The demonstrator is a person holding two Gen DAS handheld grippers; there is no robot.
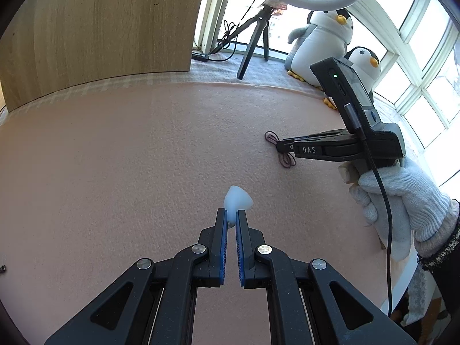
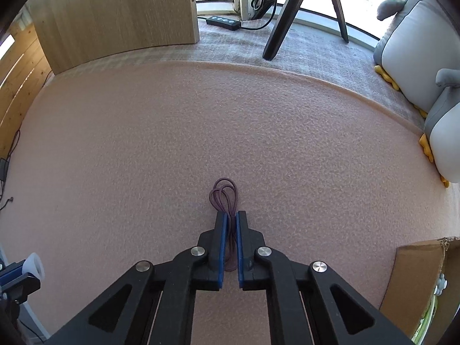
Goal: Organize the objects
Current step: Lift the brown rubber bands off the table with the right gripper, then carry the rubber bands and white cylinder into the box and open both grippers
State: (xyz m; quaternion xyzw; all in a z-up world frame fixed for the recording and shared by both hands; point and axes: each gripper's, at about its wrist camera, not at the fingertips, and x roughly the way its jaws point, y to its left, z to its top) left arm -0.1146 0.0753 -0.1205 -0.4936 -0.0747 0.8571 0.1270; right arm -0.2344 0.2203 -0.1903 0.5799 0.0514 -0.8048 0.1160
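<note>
1. The left gripper [image 1: 231,215] is clamped on a small white cone-shaped cup [image 1: 238,199] above the pink mat [image 1: 129,158].
2. The right gripper [image 2: 231,218] is clamped on a coiled purple cord [image 2: 224,194] lying on the mat.
3. Only the left wrist view shows the gloved hand [image 1: 402,201]; only the right wrist view shows a cardboard box [image 2: 419,276].

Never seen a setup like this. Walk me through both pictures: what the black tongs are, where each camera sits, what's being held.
No robot here: a person holds two hand-operated grippers, each carrying a forward-looking camera. The left gripper, seen from its own camera, has its jaws closed on a small white cone-shaped piece. That view also shows the right gripper in a gloved hand. The right camera shows its jaws closed on a purple looped cord lying on the pink mat. Plush penguins sit by the window.
</note>
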